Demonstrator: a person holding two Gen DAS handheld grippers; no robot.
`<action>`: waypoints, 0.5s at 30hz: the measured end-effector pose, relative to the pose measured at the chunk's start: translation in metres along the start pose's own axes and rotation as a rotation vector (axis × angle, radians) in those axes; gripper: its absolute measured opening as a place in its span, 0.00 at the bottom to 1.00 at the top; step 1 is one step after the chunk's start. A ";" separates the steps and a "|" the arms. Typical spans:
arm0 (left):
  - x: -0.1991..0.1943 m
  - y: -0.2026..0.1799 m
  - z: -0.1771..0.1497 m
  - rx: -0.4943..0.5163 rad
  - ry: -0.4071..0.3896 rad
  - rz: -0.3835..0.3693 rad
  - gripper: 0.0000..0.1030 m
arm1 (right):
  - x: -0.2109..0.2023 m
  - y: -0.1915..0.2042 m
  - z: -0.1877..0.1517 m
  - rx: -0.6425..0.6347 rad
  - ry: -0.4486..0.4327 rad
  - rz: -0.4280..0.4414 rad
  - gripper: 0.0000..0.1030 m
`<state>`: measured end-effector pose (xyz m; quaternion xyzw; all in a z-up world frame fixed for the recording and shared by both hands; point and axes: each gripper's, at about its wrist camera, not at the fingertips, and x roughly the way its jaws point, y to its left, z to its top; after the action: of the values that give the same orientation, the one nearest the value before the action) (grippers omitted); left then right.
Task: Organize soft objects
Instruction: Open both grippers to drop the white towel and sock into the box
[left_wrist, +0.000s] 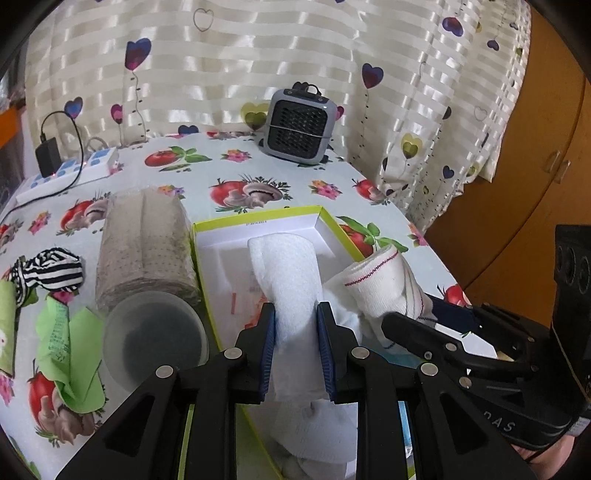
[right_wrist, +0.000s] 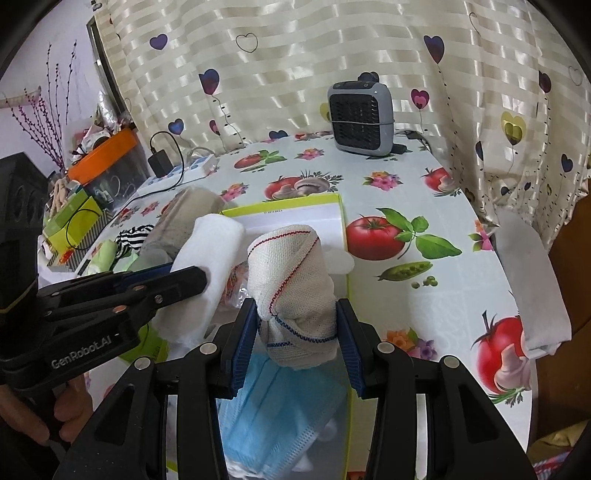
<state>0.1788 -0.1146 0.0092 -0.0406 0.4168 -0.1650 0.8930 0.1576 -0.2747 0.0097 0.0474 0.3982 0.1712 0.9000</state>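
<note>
Left wrist view: both jaws clamp rolled cloths, towel (left_wrist: 291, 291) and bandage (right_wrist: 295, 295), over the box (left_wrist: 258, 216); lowering and releasing likely follow.

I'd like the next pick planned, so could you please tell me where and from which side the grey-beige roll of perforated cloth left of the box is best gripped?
Grip the grey-beige roll of perforated cloth across its round middle, coming from above with one finger on each long side. It lies flat on the tablecloth beside the yellow-edged box, and a frosted plastic cup blocks its near end.
</note>
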 end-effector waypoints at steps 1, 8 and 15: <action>0.001 0.001 0.000 -0.004 0.003 0.002 0.21 | 0.000 0.001 0.000 0.000 -0.001 -0.001 0.43; -0.007 0.009 0.004 -0.030 -0.029 -0.005 0.35 | -0.001 0.002 0.004 0.001 -0.017 -0.002 0.43; -0.016 0.015 0.002 -0.050 -0.043 -0.014 0.38 | 0.000 0.005 0.018 -0.025 -0.049 -0.010 0.43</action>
<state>0.1742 -0.0954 0.0193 -0.0692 0.4014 -0.1599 0.8992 0.1699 -0.2693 0.0230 0.0385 0.3743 0.1705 0.9107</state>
